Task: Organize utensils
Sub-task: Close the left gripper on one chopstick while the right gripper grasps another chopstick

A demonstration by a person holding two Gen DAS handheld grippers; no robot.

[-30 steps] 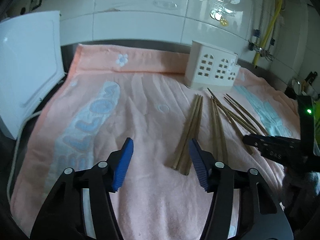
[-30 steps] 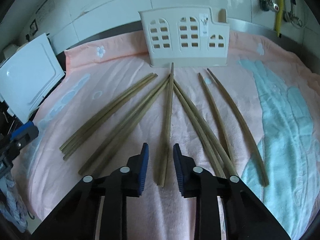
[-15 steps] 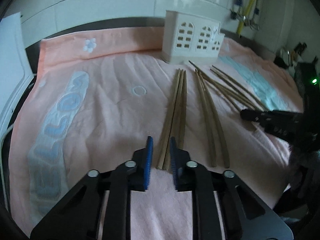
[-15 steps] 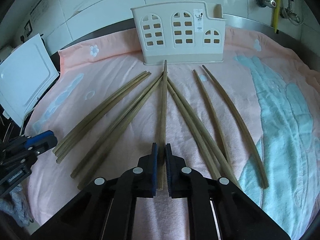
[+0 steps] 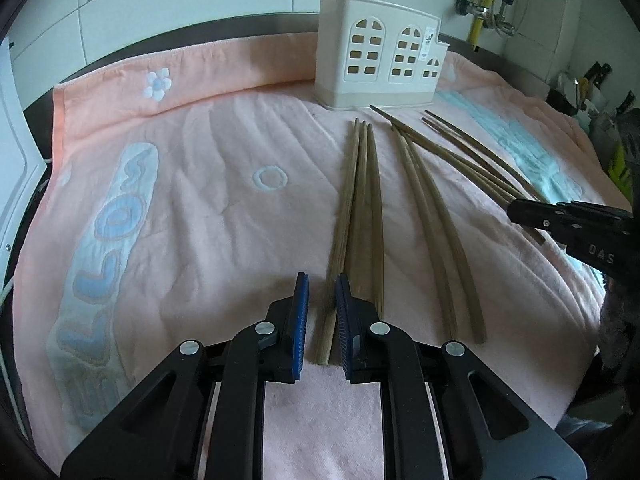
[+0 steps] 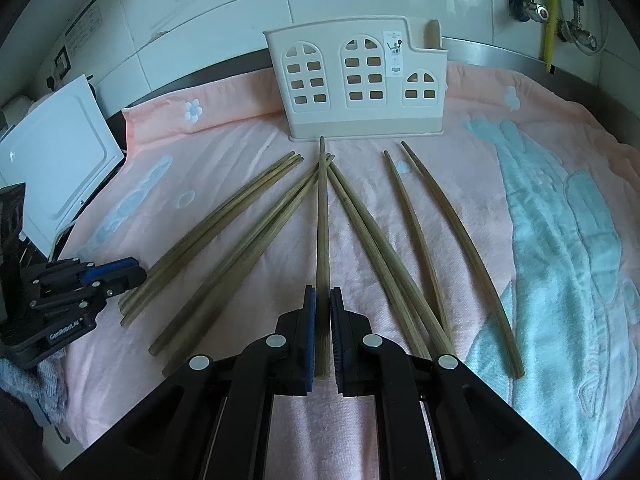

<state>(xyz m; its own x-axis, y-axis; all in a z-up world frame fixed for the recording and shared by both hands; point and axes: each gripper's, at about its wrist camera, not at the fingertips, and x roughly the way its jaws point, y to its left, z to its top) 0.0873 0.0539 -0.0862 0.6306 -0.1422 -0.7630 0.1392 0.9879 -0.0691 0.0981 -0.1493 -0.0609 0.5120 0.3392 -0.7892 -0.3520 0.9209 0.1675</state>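
Note:
Several wooden chopsticks lie fanned on a pink towel (image 5: 200, 220) in front of a cream utensil holder (image 5: 376, 64) with window cut-outs (image 6: 360, 80). My left gripper (image 5: 322, 280) has its blue pads drawn in narrowly on the near ends of the left bundle of chopsticks (image 5: 360, 200). The right wrist view shows the left gripper (image 6: 116, 274) over that bundle's ends (image 6: 224, 224). My right gripper (image 6: 323, 292) is shut on the near end of the single centre chopstick (image 6: 322, 220), which points straight at the holder. Its black tip (image 5: 524, 210) shows at the right of the left wrist view.
A pair of chopsticks (image 5: 432, 220) lies between the two grippers, and more lie to the right (image 6: 452, 240). A white board (image 6: 52, 160) leans at the towel's left edge. Tiled wall and a yellow pipe (image 6: 550, 8) stand behind the holder.
The left gripper moved over to the left bundle, sank, and its jaws closed from wide to narrow on the ends. The right jaws closed on the centre chopstick.

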